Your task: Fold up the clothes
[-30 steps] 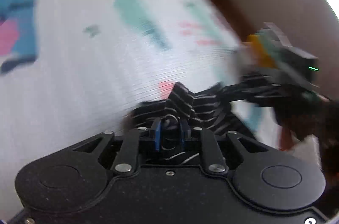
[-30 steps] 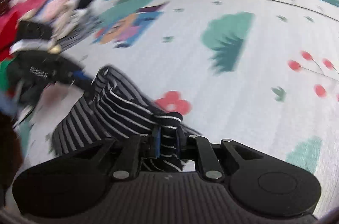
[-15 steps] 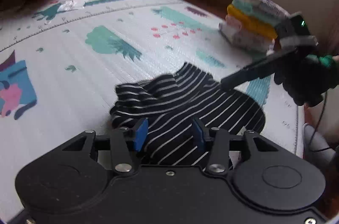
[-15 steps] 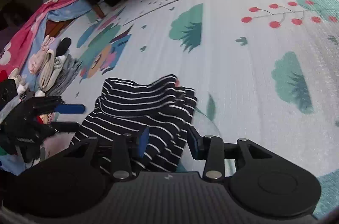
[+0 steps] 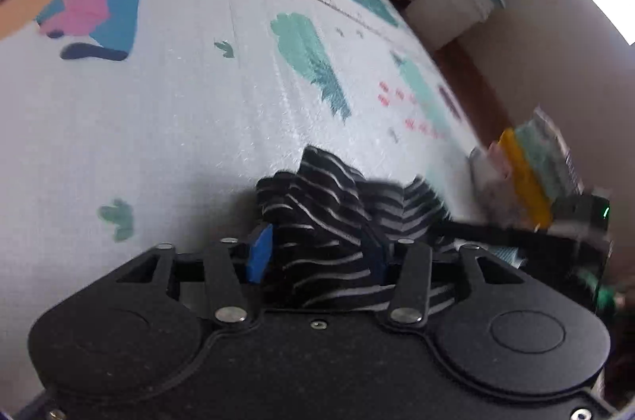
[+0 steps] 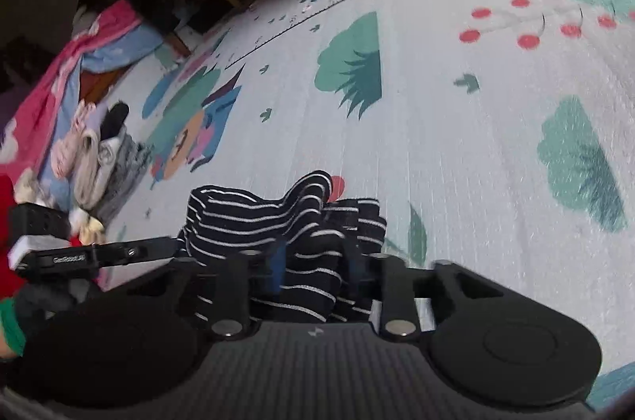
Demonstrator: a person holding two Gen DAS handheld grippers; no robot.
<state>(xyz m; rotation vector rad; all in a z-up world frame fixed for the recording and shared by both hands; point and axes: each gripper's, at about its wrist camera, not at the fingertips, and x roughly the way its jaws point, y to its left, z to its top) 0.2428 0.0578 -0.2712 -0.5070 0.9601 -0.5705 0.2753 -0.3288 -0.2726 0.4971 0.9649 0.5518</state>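
A black top with thin white stripes (image 5: 317, 189) lies bunched on the printed play mat (image 5: 178, 110). My left gripper (image 5: 317, 255) is open, its blue pads standing either side of a raised fold of the top. The right wrist view shows the same striped top (image 6: 254, 217) humped up, and my right gripper (image 6: 315, 263) is open with a thick bunch of the cloth between its fingers. From the left of that view, the left gripper's finger (image 6: 119, 253) reaches into the top's edge. The cloth under both gripper bodies is hidden.
A stack of folded clothes (image 5: 528, 174) sits at the mat's right edge near the wall. White buckets (image 5: 456, 7) stand beyond the mat. A heap of loose clothes (image 6: 91, 158) and a pink and blue blanket (image 6: 51, 82) lie to the left. A dark-gloved hand (image 6: 39, 301) holds the left gripper.
A second ago both grippers were shut on the striped top; then they opened and the top lay spread. Now both have dropped close over it and the cloth is bunched between their fingers.
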